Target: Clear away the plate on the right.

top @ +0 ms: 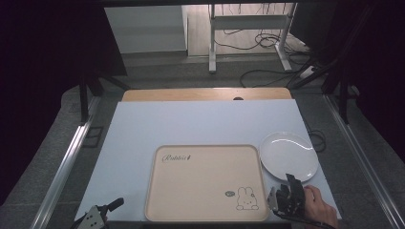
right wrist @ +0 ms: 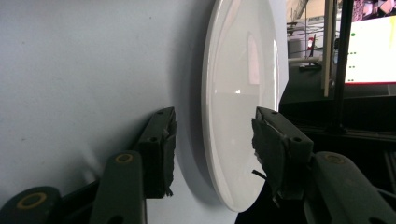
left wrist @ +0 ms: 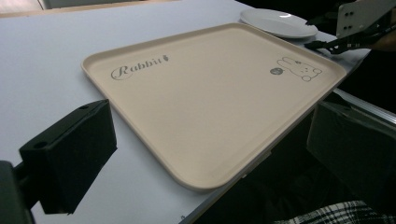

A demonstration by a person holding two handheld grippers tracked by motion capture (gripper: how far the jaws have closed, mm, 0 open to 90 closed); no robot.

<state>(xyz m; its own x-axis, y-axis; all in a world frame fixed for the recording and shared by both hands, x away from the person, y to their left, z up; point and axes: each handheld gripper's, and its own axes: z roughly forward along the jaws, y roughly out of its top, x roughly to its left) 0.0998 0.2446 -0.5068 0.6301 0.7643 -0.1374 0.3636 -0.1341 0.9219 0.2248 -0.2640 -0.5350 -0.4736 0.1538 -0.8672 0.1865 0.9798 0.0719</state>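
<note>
The right hand-held gripper (top: 288,189) sits at the near rim of the round white glossy plate (top: 288,155), which lies flat on the pale blue desk (top: 200,126) just to the right of the beige rectangular plastic tray with a rabbit drawing (top: 205,186). In the right gripper view its jaws stand open, one on each side of the plate's rim (right wrist: 219,177), with a gap showing on both sides. The step in hand looks like the grasp of the plate: the approach seems done and the closing is not yet made. The next move probably calls for closing squarely on the thin rim, then lifting with the plate kept level, since a glossy plate pinched at one edge may tip or slip.

The left hand-held gripper (top: 98,217) rests low at the near left corner of the desk, jaws apart and holding nothing, well clear of the plate.

The plate lies close to the desk's right edge, and its near rim is not far from the front edge, so there is little room outward. The tray's raised lip (left wrist: 327,63) stands between plate and tray bed; any move leftward must clear it. The tray bed is bare, and the far half of the desk is open.
</note>
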